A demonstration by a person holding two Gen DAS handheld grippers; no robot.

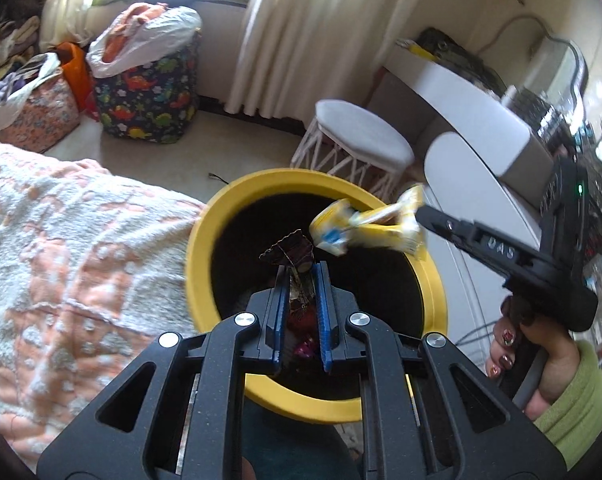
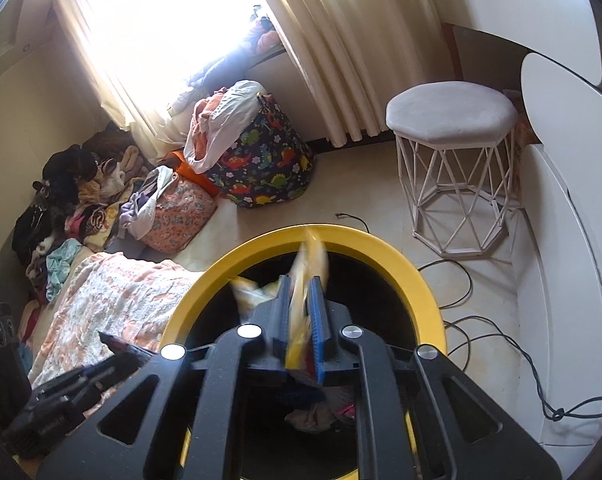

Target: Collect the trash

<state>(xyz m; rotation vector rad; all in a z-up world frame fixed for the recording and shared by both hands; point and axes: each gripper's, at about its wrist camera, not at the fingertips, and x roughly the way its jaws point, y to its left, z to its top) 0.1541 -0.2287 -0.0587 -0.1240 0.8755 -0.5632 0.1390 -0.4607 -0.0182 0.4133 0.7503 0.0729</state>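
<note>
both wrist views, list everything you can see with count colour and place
bin: 1, yellow rim, dark inside, on the floor by the bed, under both grippers
dark wrapper: 1, dark printed, between the left gripper's fingers over the bin
yellow wrapper: 1, yellow, blurred, at the right gripper's tips over the bin
blanket: 1, white and peach, on the bed
stool: 1, white wire frame, by the curtain
dinosaur bag: 1, dark with coloured dinosaurs, on the floor under the window
cables: several, black, on the floor
left gripper: 1, black, blue pads
right gripper: 1, black, blue pads
hand: 1, green sleeve, holding the right gripper
</note>
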